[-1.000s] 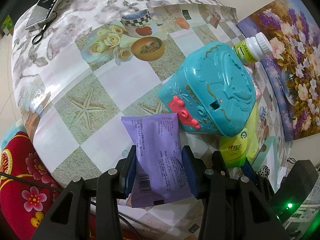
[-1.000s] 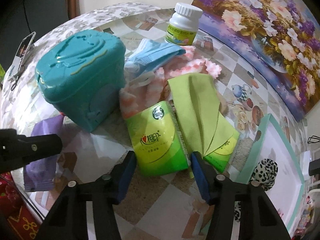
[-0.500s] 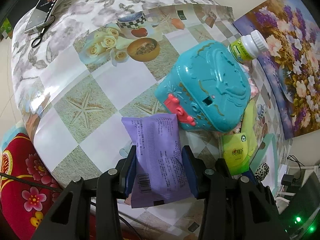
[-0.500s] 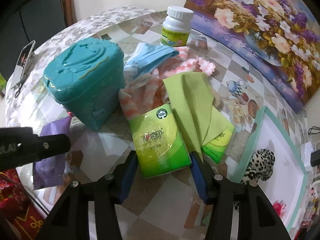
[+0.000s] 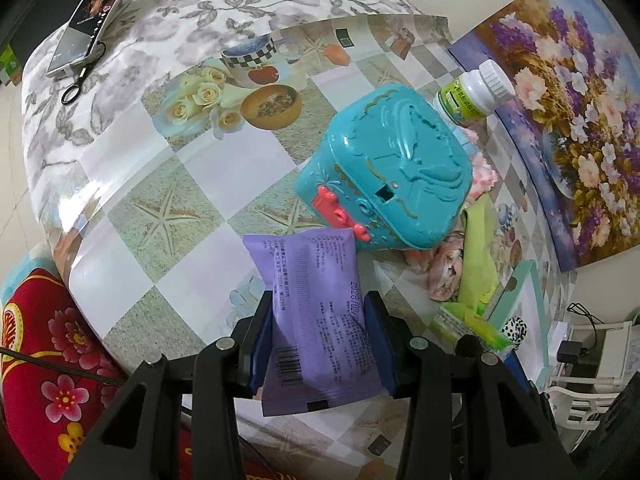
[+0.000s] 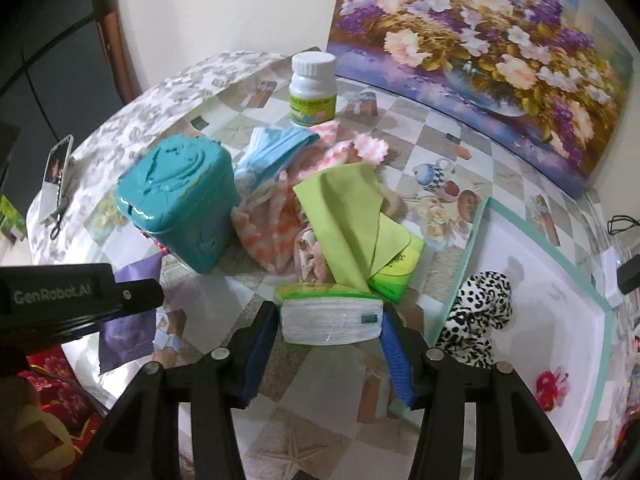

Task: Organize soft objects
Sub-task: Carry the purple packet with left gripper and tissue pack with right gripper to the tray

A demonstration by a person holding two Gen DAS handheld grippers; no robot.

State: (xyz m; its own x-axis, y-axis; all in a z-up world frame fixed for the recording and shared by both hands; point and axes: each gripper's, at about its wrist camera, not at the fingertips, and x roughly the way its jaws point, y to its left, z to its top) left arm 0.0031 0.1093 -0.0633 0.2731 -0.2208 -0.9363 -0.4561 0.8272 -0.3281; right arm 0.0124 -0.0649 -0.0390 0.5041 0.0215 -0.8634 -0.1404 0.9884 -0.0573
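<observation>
Centrally, a purple packet (image 5: 320,320) is clamped by the left gripper (image 5: 320,344); a green tissue pack (image 6: 330,314), seemingly lifted, is gripped between the right gripper's (image 6: 330,340) half-open jaws

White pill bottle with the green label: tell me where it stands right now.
In the right wrist view the white pill bottle stands upright at the far side of the table, beside the flower painting, just behind the blue face masks.

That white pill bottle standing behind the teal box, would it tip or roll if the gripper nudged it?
The pill bottle stands upright and is taller than its base is wide, so a high nudge would likely tip it. Its round body would probably roll once down. The hard plastic looks stiff, perhaps slippery. The pink cloth at its foot might stop it.
</observation>
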